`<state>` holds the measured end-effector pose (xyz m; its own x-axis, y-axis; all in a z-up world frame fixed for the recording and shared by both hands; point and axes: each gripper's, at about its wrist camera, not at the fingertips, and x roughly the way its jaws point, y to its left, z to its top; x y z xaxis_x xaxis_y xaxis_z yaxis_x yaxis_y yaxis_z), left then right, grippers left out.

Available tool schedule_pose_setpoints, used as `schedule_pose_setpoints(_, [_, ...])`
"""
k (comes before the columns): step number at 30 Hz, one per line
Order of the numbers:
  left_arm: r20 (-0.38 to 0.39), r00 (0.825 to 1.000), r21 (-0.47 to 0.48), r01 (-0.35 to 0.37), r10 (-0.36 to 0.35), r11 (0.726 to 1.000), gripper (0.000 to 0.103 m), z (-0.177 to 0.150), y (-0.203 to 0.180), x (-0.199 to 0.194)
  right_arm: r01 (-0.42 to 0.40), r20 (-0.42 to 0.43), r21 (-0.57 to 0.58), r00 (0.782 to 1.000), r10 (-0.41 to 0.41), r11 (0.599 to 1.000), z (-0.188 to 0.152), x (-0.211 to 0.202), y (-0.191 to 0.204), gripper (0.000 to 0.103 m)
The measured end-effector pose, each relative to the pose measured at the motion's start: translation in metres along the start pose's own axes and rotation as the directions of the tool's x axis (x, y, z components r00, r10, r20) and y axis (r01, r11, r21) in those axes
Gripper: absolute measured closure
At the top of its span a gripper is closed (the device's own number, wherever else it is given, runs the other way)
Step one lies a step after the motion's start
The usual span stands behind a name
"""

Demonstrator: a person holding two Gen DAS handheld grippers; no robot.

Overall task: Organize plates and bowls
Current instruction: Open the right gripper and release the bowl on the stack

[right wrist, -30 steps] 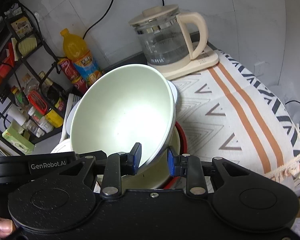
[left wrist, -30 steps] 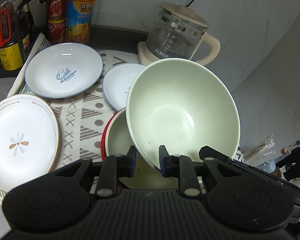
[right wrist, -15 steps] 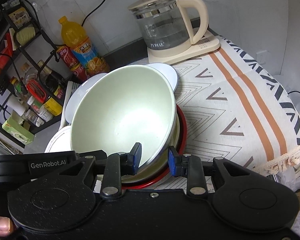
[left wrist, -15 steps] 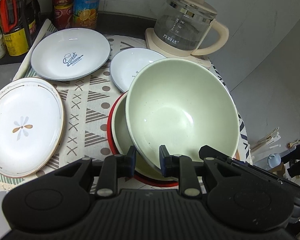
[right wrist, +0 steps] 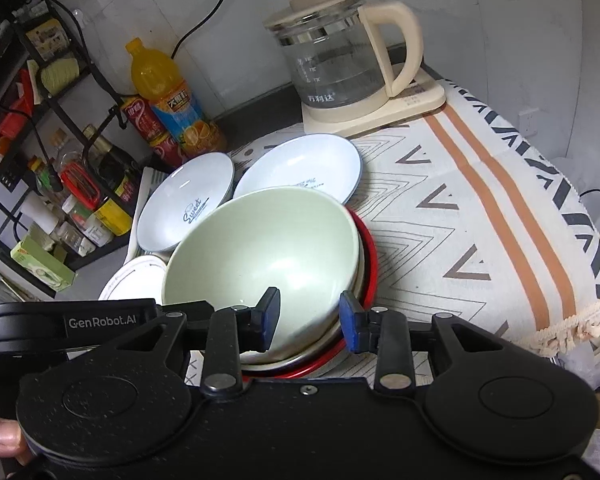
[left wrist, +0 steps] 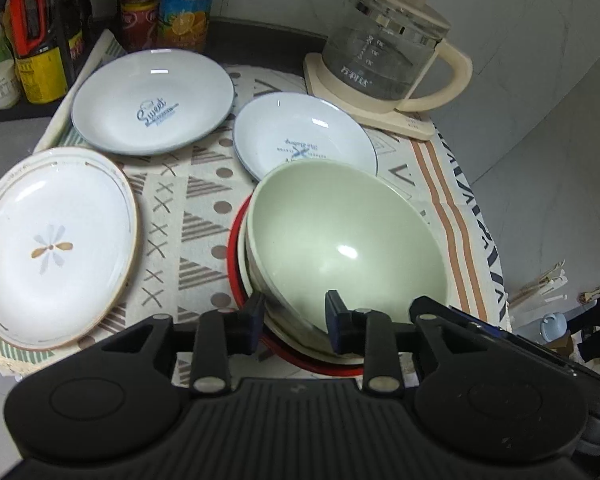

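A pale green bowl sits nested in a cream bowl with a red rim on the patterned cloth. My left gripper is open, its fingers straddling the green bowl's near rim. My right gripper is open too, its fingers either side of the same bowl. A blue-white "Sweet" plate, a smaller blue-white plate and a white flower plate lie on the cloth.
A glass kettle on its cream base stands at the back right. Bottles and cans and a rack of jars line the back left. The cloth drops off at the right table edge.
The green bowl came down into the red-rimmed bowl. Both grippers' jaws have widened and let go of its rim.
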<state>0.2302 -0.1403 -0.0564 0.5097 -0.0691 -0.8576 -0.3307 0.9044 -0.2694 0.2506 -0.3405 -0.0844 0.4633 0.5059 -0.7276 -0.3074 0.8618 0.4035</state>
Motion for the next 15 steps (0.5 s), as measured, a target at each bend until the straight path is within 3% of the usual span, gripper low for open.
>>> schedule_pose_setpoints(5, [0.022, 1.0, 0.005, 0.003, -0.004, 1.0, 0.067, 0.005, 0.004, -0.007, -0.018, 0.035, 0.001, 0.999, 0.018, 1.0, 0.004, -0.006, 0.003, 0.066])
schedule_pose_setpoints(11, [0.066, 0.998, 0.004, -0.022, 0.022, 1.0, 0.046, 0.009, 0.014, -0.022, -0.04, 0.057, -0.016, 0.998, 0.041, 0.999, 0.006, -0.01, 0.015, 0.052])
schedule_pose_setpoints(15, [0.093, 0.994, -0.023, -0.052, 0.054, 0.998, 0.036, 0.008, 0.029, -0.032, -0.055, 0.07, -0.041, 0.996, 0.057, 0.998, 0.005, -0.011, 0.028, 0.029])
